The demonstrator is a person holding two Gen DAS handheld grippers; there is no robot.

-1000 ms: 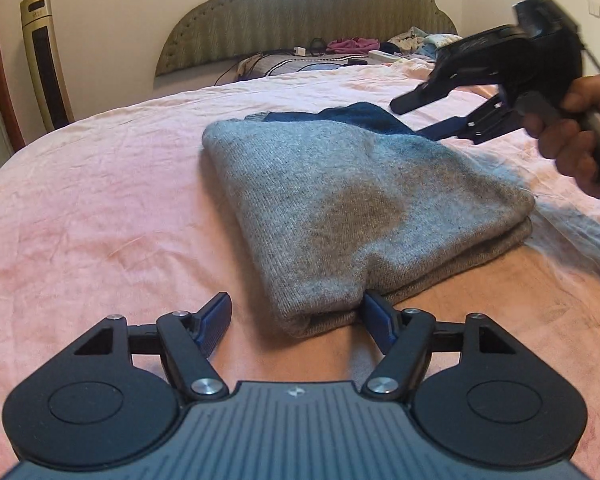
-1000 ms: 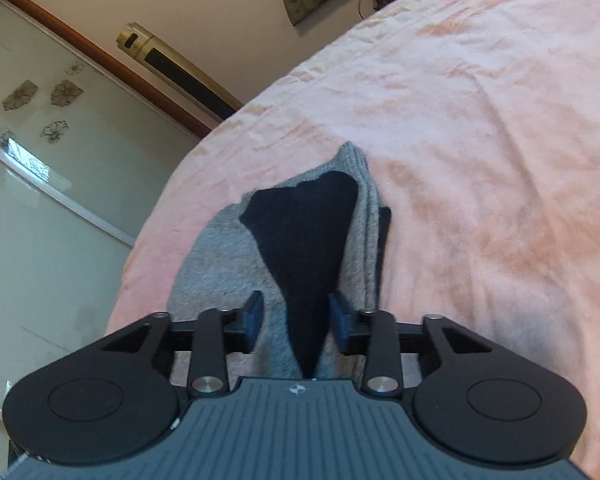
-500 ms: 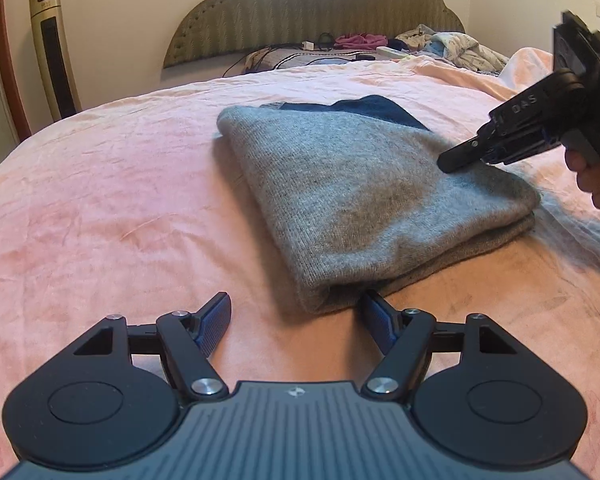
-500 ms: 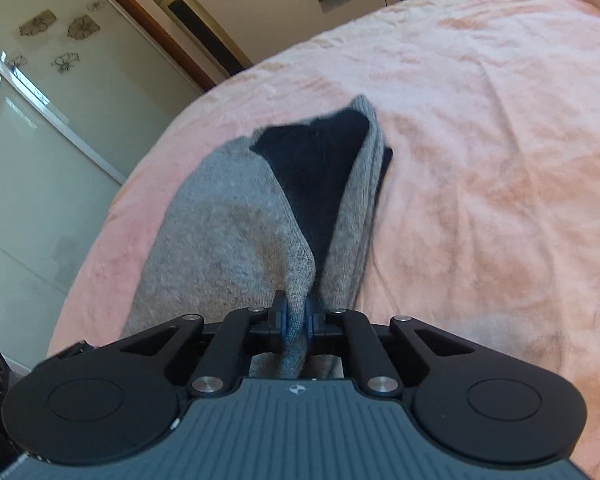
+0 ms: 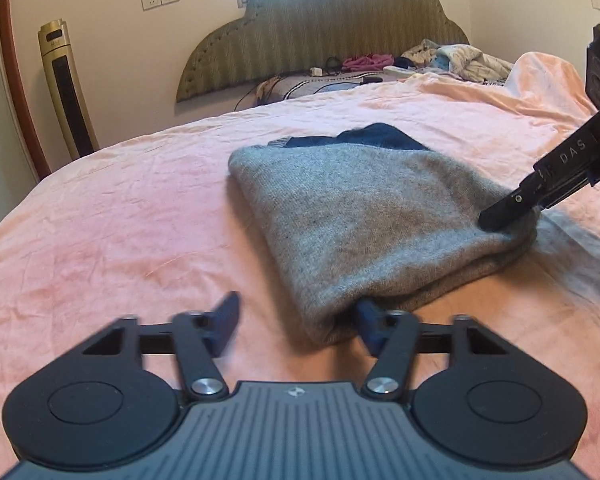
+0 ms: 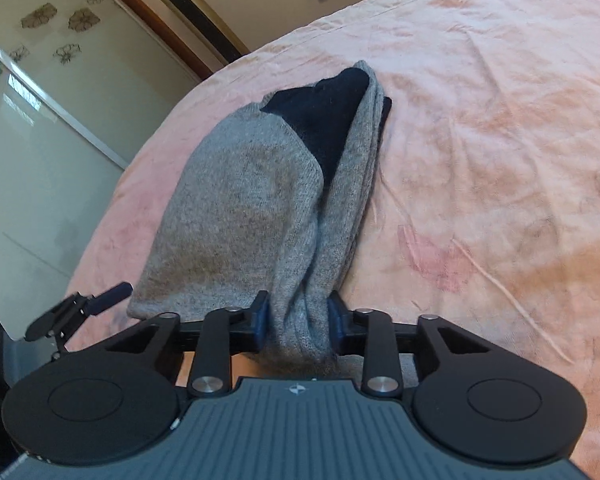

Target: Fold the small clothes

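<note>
A folded grey knit garment with a dark navy part at its far end lies on the pink bedspread. My left gripper is open at the garment's near corner; its right finger touches the fold. My right gripper has its fingers partly apart around a bunched edge of the grey garment. It also shows in the left wrist view, tips down on the garment's right edge. The left gripper shows in the right wrist view at the lower left.
A padded headboard stands at the far end, with loose clothes and cables piled below it. A gold tower fan stands by the wall on the left. A glass wardrobe door is on the left.
My right gripper has lowered onto the garment's right edge; its fingers have spread from pinched tight to partly apart around a thicker bunch. My left gripper has stayed open at the near corner.
</note>
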